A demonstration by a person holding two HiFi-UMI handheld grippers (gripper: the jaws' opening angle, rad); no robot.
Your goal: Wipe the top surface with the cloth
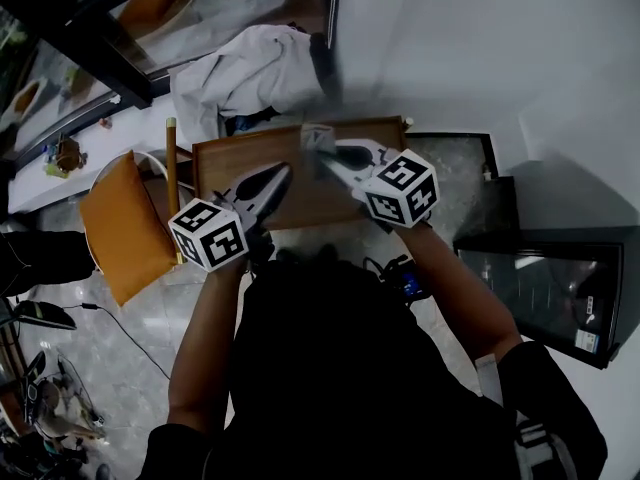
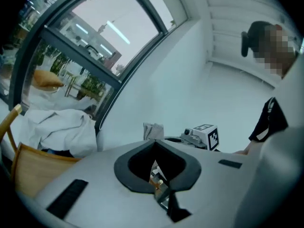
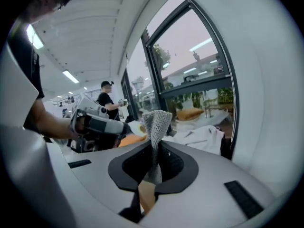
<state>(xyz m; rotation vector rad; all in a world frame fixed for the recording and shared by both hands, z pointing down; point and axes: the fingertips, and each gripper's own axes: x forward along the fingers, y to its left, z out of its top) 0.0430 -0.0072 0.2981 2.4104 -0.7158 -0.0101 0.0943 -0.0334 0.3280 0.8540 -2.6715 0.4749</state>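
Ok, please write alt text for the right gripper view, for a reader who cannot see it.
The right claw is shut on a grey knitted cloth, which stands up between its jaws. Behind it, the left claw points in from the left, with a heap of white fabric below a large window.

Black top (image 1: 340,368); 2 grey hand-held grippers (image 1: 272,181) (image 1: 322,150) bearing black-and-white marker cubes (image 1: 208,234) (image 1: 402,188).

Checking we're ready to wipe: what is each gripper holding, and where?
Right gripper pinches the cloth by one bunched end; left gripper is shut, empty.
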